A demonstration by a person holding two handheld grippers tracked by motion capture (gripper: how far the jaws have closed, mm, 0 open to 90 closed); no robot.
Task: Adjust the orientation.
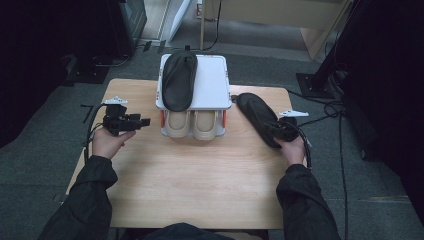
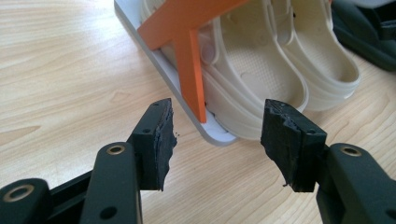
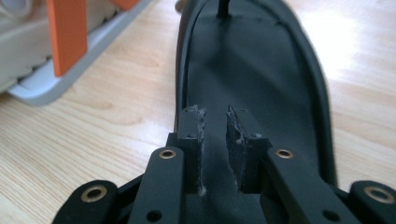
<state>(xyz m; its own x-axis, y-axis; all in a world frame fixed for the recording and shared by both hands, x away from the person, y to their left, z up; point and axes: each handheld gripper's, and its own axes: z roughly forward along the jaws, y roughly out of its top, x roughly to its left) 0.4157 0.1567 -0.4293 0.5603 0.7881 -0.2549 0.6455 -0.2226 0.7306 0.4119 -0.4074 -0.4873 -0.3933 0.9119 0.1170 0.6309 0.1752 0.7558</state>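
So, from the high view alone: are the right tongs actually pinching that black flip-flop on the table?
Observer: The right gripper view shows the right tongs over the heel of the black rubber flip-flop, with a narrow gap and nothing pinched between them.
Visitor: And the left ones?
Observer: In the left gripper view the left tongs are wide open. They're aimed at an orange plastic brace on the white rack that holds the beige foam clogs.

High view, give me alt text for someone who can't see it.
A person at a wooden table holds the right gripper at the heel of a black flip-flop lying on the table. The left gripper points at a white shoe rack holding another black flip-flop above beige clogs.
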